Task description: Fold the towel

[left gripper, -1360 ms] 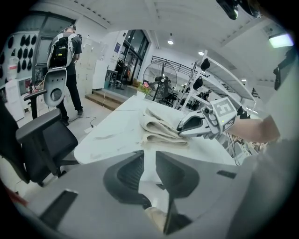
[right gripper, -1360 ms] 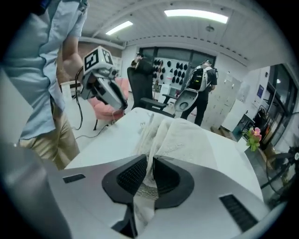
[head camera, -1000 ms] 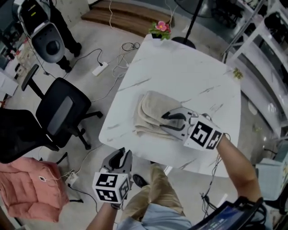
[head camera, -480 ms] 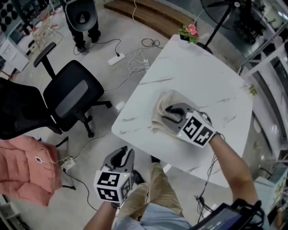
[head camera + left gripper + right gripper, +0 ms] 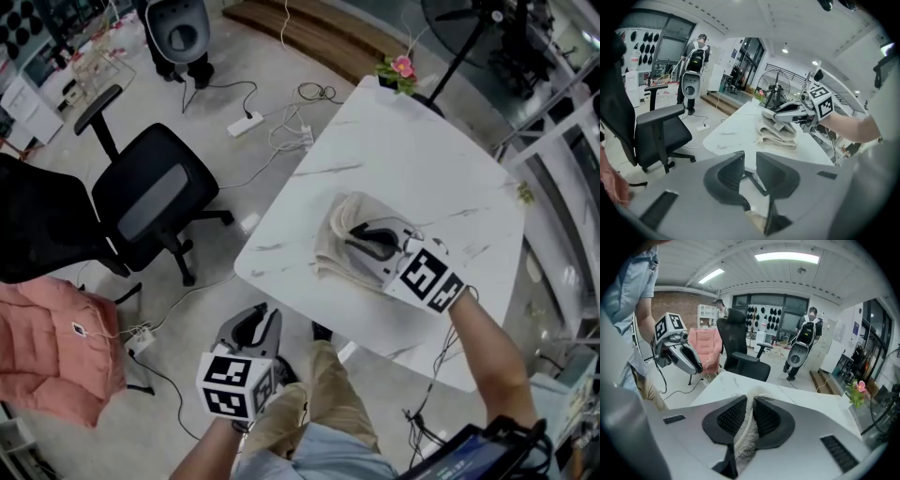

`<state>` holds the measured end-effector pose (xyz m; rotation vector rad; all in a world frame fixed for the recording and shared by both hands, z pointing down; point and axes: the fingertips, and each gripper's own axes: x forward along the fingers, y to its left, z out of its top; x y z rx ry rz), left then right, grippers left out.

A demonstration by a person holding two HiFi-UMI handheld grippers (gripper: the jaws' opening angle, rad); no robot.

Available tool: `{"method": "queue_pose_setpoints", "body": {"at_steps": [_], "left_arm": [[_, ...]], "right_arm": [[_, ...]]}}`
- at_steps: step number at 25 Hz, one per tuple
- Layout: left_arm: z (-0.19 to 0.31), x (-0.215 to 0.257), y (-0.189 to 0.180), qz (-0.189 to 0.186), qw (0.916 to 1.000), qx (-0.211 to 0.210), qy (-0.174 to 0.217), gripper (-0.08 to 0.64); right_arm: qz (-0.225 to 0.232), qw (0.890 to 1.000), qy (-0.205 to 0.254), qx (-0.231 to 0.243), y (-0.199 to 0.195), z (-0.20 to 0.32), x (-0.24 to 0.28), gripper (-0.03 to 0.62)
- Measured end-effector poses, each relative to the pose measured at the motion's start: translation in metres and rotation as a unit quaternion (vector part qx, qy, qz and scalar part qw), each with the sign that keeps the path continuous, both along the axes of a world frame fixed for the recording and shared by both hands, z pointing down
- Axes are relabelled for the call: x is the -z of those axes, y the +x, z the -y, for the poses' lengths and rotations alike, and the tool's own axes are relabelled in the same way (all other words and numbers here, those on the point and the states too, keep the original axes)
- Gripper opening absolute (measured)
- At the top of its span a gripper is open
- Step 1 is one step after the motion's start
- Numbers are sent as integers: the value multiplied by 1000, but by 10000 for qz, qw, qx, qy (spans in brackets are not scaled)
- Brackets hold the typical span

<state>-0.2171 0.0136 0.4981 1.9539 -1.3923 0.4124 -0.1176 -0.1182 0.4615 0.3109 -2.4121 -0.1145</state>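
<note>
Grey tongs (image 5: pixel 253 323) bear marker cubes (image 5: pixel 232 391); trousers (image 5: pixel 323 398) are khaki.

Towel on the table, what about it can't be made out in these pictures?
Head view: the right gripper, whose jaws have just been closing on the towel, covers its right part; the folds there are hidden.
Right gripper view: the jaws hide all but a pinched strip.
Left gripper view: the towel is far and small; its layers cannot be counted.

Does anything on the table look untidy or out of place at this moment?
Only the towel looks untidy: it lies bunched on the white table, its layers uneven and their edges not lined up. The right gripper, whose jaws have just been closing, pinches a fold of it. Nothing looks spilled or damaged.
</note>
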Motion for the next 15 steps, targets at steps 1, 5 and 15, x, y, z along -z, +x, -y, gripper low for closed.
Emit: {"method": "queue_pose_setpoints", "body": {"at_steps": [1,5,15], "left_arm": [[0,1,1,1,10000,-18,5,80],[2,3,10,-15,9999,-104,31,80],[35,5,29,-3,9991,-374,182,77]], "right_arm": [[54,9999,83,73,-2,-5,7,60],[-142,9975,489,492,-12,-25,3,63],[-278,9951,179,937,-10,-48,-33,189]]}}
